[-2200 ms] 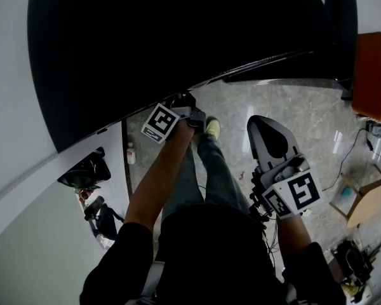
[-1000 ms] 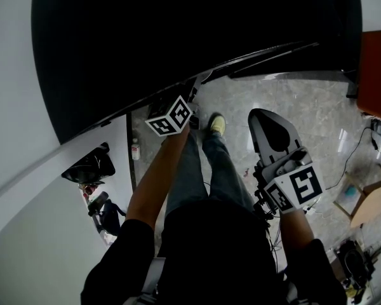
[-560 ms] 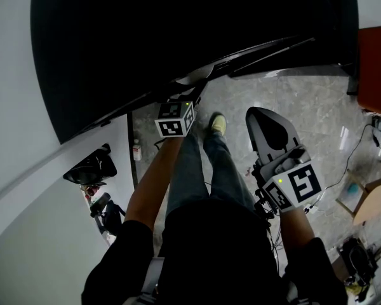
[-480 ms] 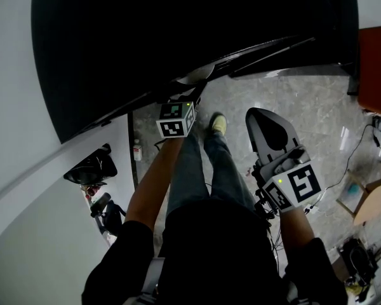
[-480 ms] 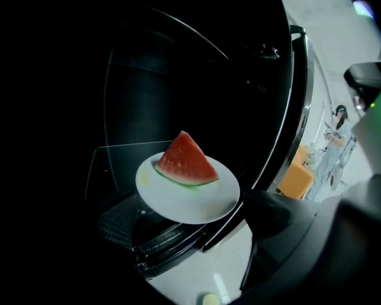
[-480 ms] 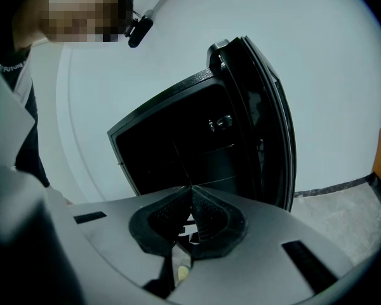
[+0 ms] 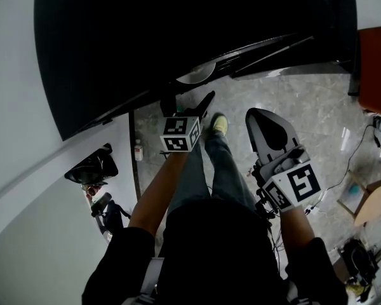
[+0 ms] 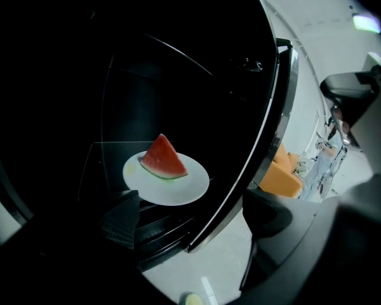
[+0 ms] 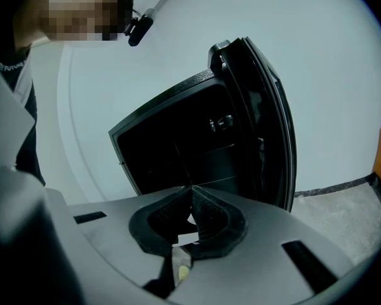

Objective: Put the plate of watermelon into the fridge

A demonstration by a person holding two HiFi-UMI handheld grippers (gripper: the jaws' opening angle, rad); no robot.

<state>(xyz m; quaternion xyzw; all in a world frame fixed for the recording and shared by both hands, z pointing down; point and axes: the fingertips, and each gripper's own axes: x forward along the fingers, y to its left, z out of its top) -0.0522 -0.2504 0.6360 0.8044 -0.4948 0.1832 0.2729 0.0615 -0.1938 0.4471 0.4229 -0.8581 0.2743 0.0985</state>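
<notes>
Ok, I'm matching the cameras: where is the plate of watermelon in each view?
Head view: plate of watermelon, probably the pale sliver at upper centre, by the black fridge.
Left gripper view: centre-left, inside the fridge.
Right gripper view: not visible; the interior is dark.
Shared landmark: the black fridge.

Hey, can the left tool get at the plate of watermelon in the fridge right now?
Probably yes: the fridge door stands open, and the left tool, its jaws just opened with nothing between them, faces the plate unobstructed.
</notes>
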